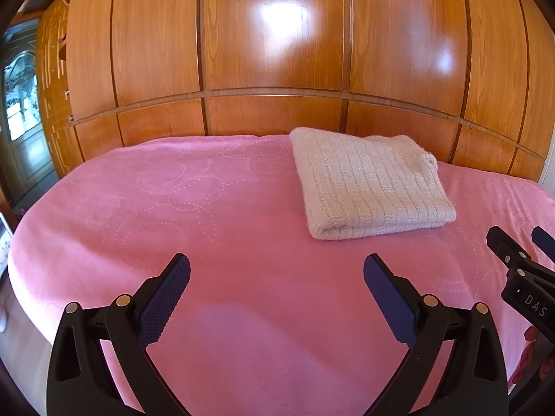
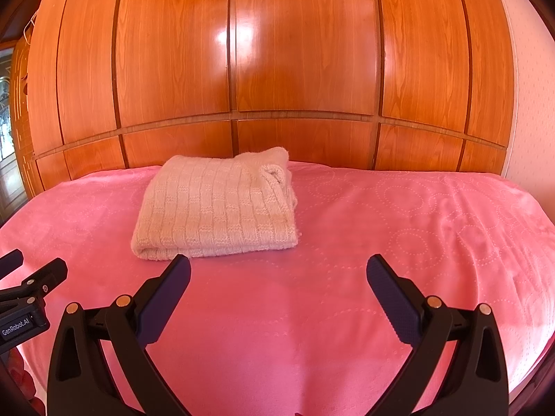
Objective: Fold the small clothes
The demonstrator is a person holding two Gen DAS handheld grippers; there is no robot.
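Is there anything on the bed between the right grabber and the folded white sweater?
No, only bare pink blanket lies between the open right gripper and the folded sweater. The right wrist view shows this best.

Both wrist cameras look low and forward across the pink bedspread (image 1: pixel 242 208) toward the wooden wardrobe doors (image 1: pixel 277 52). Both views share the folded knit sweater (image 1: pixel 367 183), right of centre from the left camera, left of centre from the right.

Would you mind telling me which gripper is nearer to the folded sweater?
Right. The right gripper has its left fingertip almost at the folded sweater's near edge; the left gripper sits further back, left of it.
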